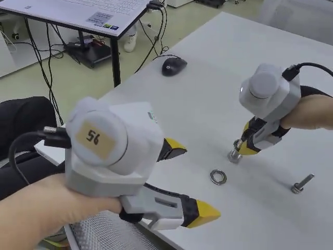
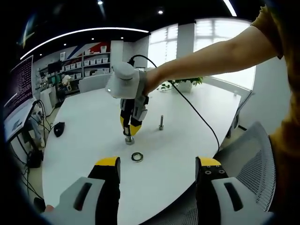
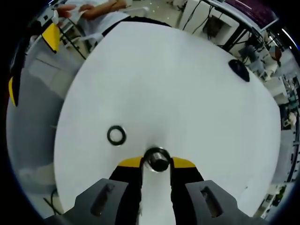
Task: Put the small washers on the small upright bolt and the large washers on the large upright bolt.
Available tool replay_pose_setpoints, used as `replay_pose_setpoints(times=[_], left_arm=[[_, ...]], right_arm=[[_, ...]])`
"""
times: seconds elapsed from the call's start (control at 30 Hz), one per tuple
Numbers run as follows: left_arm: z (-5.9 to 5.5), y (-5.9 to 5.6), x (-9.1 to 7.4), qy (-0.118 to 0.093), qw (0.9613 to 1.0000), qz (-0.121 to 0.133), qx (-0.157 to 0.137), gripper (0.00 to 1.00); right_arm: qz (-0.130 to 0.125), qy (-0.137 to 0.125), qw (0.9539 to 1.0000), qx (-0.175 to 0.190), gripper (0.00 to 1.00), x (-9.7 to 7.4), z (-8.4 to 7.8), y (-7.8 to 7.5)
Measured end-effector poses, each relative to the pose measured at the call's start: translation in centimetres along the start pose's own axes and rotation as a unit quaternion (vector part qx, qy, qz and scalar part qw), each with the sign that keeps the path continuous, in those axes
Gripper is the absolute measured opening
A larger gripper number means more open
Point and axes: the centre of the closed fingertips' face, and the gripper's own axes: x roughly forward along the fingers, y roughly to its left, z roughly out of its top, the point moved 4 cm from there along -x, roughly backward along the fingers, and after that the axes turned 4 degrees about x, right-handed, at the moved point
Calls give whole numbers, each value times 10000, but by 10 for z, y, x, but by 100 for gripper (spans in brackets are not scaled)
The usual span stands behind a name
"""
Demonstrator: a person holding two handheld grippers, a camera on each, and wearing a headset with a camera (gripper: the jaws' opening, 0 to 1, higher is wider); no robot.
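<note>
The large bolt (image 1: pixel 234 156) stands upright on the white table (image 1: pixel 208 104). My right gripper (image 1: pixel 240 148) is down on its top, jaws on either side of a large washer (image 3: pixel 157 155) that rings the bolt's tip. From the left gripper view, the right gripper (image 2: pixel 127 129) sits directly over the large bolt (image 2: pixel 129 140). Another large washer (image 1: pixel 218 176) lies flat just in front of that bolt. The small bolt (image 1: pixel 302 184) stands off to the right. My left gripper (image 1: pixel 190 179) hovers open near the table's front edge with nothing between its fingers.
A black mouse (image 1: pixel 173 65) lies at the far side of the table. Beyond the table, a laptop (image 1: pixel 78 10) rests on a dark desk with cables under it. A mesh chair (image 1: pixel 104 232) sits below the table's near edge.
</note>
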Motion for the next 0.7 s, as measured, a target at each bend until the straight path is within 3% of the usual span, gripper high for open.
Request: replay_pose_setpoints(times=[0.4, 0.7], left_arm=[[-3, -2, 1, 59, 10000, -3, 6, 64], [-2, -1, 1, 59, 10000, 27, 21, 64]], right_arm=[[34, -76, 9999, 80, 22, 21, -8, -4], [55, -135, 9999, 38, 23, 22, -9, -2]])
